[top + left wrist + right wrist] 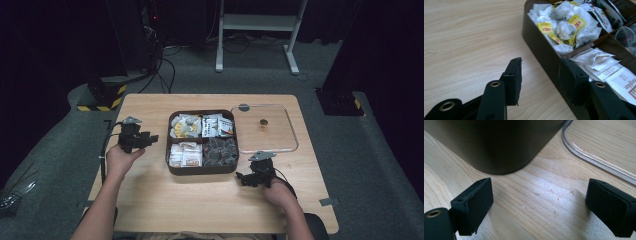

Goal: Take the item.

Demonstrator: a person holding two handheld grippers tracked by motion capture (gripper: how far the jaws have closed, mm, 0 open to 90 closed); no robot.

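Note:
A dark brown tray [202,170] with four compartments sits mid-table. It holds tea bags with yellow tags [564,25], white sachets [609,72], printed packets [218,125] and dark pieces [220,151]. My left gripper [150,138] is open at the tray's left side; in the left gripper view its gap [541,72] faces the tray's outer wall [541,50], with one jaw in front of that wall. My right gripper [252,172] is open wide just off the tray's near right corner [499,145], with bare wood between its jaws [539,195].
A clear plastic lid [265,129] with a small dark knob lies flat to the right of the tray; its rim [594,161] runs close by the right gripper. A few water drops [559,198] sit on the wood. Table edges lie near both forearms.

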